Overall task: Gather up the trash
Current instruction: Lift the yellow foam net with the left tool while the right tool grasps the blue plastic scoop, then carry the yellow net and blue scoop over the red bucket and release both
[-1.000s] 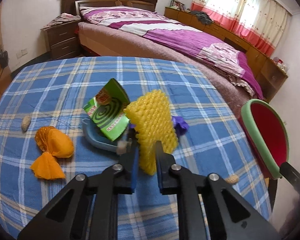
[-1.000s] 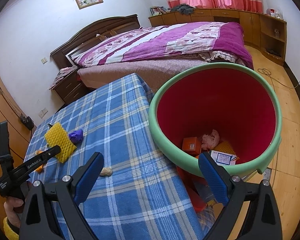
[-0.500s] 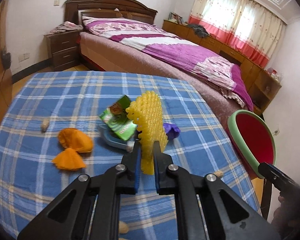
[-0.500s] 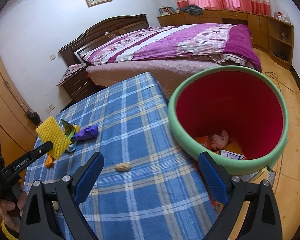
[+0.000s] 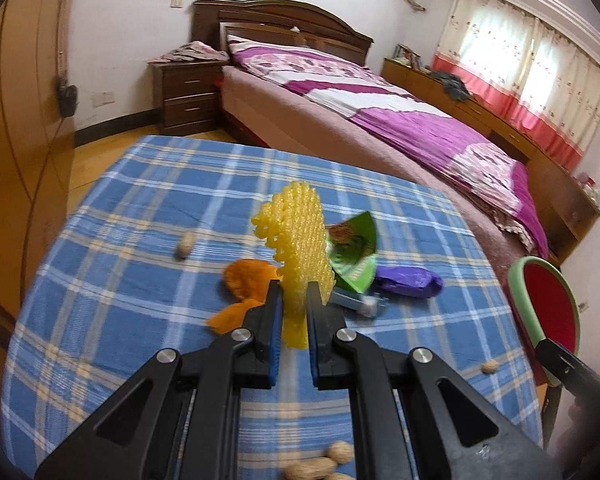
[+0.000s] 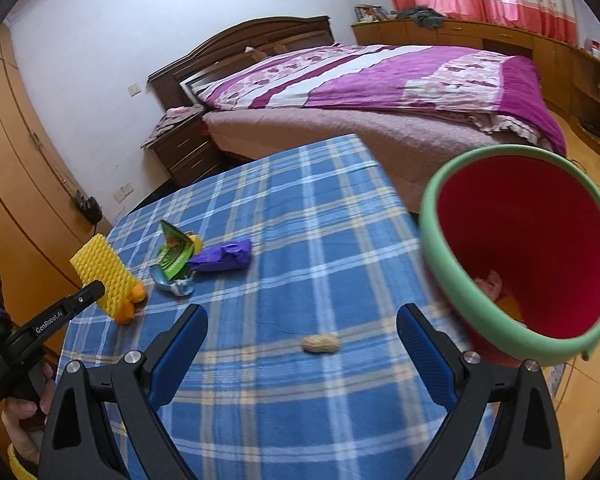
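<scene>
My left gripper [image 5: 291, 300] is shut on a yellow foam net sleeve [image 5: 296, 240] and holds it upright above the blue plaid table [image 5: 140, 240]; the sleeve also shows in the right wrist view [image 6: 102, 274]. My right gripper [image 6: 300, 332] is open and empty above the table's right part, over a peanut [image 6: 320, 344]. The red trash bin with a green rim [image 6: 524, 264] is just right of it, tilted, with some trash inside. On the table lie an orange wrapper [image 5: 246, 276], a green packet [image 5: 354, 256], a purple wrapper [image 5: 410, 282] and a blue wrapper [image 5: 356, 302].
Loose peanuts lie on the table [image 5: 186, 245] [image 5: 490, 367] [image 5: 324, 464]. A bed with a purple quilt [image 5: 380, 108] stands behind the table, a nightstand [image 5: 188, 94] at its left. Wooden wardrobes [image 6: 16, 184] line the left wall.
My left gripper has lifted the yellow sleeve and drawn back from the trash pile. My right gripper has swung left over the table, so the bin has shifted to the right of its view.
</scene>
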Available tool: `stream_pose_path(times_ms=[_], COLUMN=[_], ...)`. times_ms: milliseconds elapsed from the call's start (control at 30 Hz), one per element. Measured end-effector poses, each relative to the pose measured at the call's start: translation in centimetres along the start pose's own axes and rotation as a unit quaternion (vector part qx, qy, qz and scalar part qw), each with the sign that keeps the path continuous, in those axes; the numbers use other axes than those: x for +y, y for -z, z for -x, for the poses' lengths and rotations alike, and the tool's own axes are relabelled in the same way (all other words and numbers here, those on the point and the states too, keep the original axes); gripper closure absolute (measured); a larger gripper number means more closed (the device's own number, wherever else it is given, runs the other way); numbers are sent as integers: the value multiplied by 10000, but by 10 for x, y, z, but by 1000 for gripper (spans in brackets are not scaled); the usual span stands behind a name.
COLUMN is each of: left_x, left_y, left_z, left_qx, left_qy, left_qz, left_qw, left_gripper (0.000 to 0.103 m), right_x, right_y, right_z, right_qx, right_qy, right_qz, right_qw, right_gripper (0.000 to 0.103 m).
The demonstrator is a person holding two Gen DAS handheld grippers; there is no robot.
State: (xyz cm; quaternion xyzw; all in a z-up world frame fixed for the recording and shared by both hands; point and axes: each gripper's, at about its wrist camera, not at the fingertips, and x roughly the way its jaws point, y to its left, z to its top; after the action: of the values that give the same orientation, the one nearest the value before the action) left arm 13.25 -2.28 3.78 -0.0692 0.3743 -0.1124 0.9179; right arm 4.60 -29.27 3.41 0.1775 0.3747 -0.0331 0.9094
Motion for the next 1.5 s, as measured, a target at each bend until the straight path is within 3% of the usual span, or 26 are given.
stream_pose_path(times_ms=[500, 667, 1033, 1200, 1367, 1500], left_x=[47, 62, 75, 76, 73, 68], left_y=[2, 4, 7, 8, 10, 12], left_z=[-5, -4, -7, -8, -8, -5], left_qx=[-67, -95, -72, -63, -47, -56], left_qy=[-356, -447, -449, -452, -436, -406], left_qz=[300, 396, 494, 494, 477, 430], left_qw=[9989, 9982, 9977, 9977, 9979, 9982], left_gripper=[93, 93, 93, 93, 93, 93], right_x=[75, 94, 118, 126, 132, 129], right_y=[-3, 1, -3, -5, 1, 5], right_z=[-63, -88, -127, -133, -132, -127], right_qx=[521, 739, 880, 805, 825, 893], right_qy=[-493, -594, -717, -664, -723, -873], right_qz=[521, 702, 1109, 1329, 1529, 1494], right_qw=[9961, 9930, 9873, 9856, 9821, 9809], right_gripper=[6, 19, 25, 42, 73, 76])
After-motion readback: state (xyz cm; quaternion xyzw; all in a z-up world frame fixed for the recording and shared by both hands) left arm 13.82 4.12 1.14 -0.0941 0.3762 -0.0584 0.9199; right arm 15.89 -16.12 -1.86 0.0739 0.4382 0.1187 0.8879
